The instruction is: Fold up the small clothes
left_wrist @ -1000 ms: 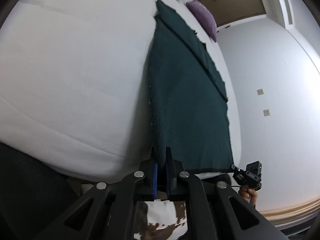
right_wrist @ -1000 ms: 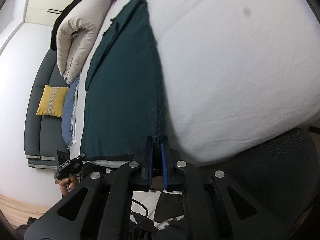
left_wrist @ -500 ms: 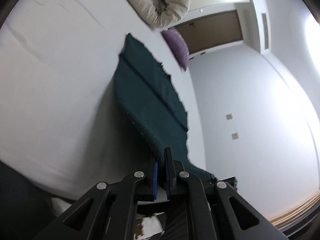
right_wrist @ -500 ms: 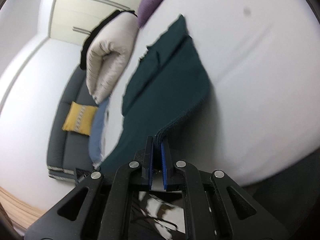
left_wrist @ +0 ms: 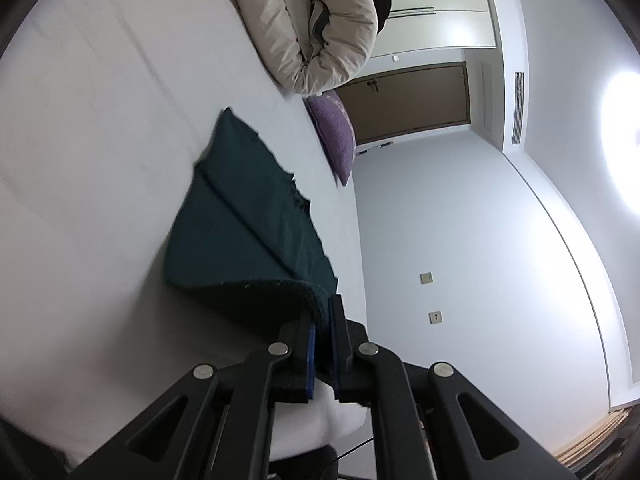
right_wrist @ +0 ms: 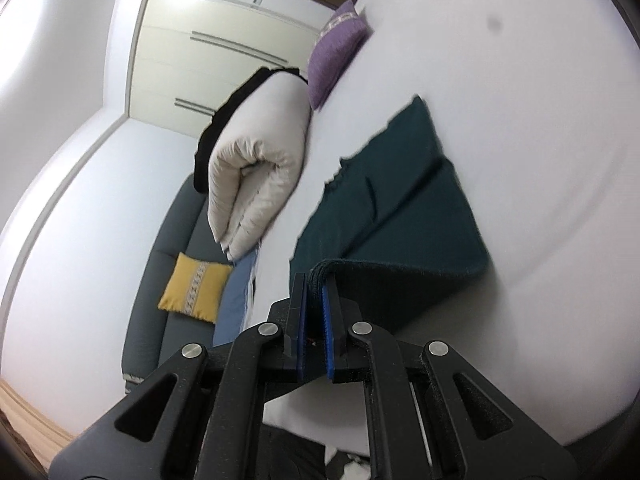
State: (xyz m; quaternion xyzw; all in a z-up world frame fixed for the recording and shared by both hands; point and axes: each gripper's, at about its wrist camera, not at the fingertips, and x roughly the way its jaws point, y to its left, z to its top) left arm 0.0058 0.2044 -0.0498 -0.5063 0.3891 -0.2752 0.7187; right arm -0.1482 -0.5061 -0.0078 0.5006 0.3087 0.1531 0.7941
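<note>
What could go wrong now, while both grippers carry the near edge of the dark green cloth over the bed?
The left gripper and right gripper pinch only the thin edge of the dark green cloth, so it may slip out. The far end looks uneven, so the fold may land crooked.

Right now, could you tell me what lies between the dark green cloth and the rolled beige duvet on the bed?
Only bare white sheet separates the green cloth from the duvet; both wrist views show it.

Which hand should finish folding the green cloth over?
Neither alone: the left hand-held gripper and right hand-held gripper each pinch a lifted corner of the green cloth, so probably both together.
</note>
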